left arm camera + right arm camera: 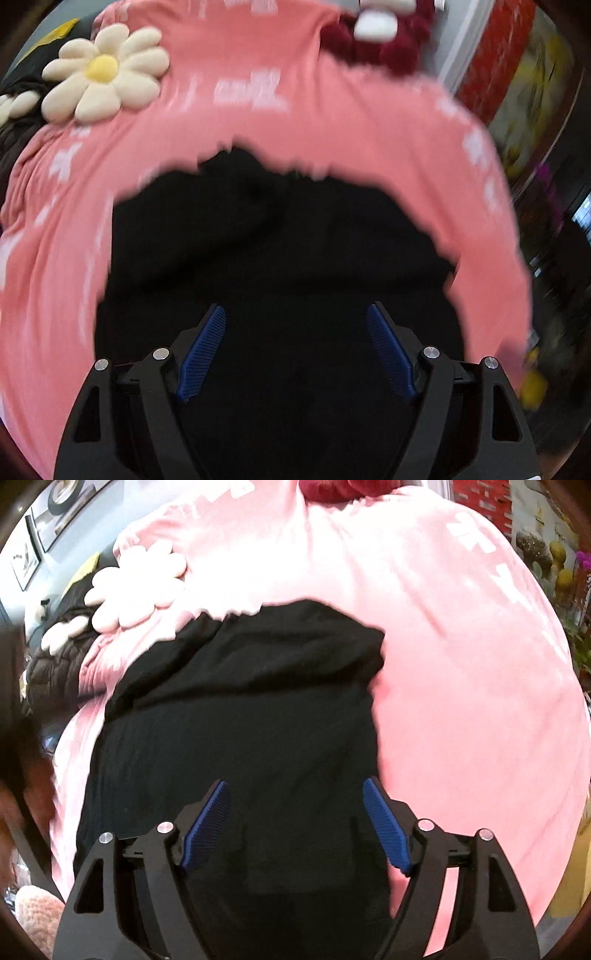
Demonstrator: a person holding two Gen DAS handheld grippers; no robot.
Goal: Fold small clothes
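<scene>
A black garment (258,240) lies on a pink sheet (258,48) with white print; the left wrist view is blurred. My left gripper (295,317) hangs over the garment, jaws wide apart, nothing between the blue pads (205,347). In the right wrist view the black garment (240,701) lies with a fold across its far end on the pink sheet (461,683). My right gripper (295,794) stands open over the garment's near part, its right pad (384,823) at the cloth's right edge. Neither gripper holds cloth.
A cream daisy-shaped cushion (103,74) rests on the sheet at the far left, seen too as a daisy cushion (140,590). A dark red fluffy thing (391,48) and a white object (376,22) lie at the far edge. A dark quilted jacket (55,664) lies left.
</scene>
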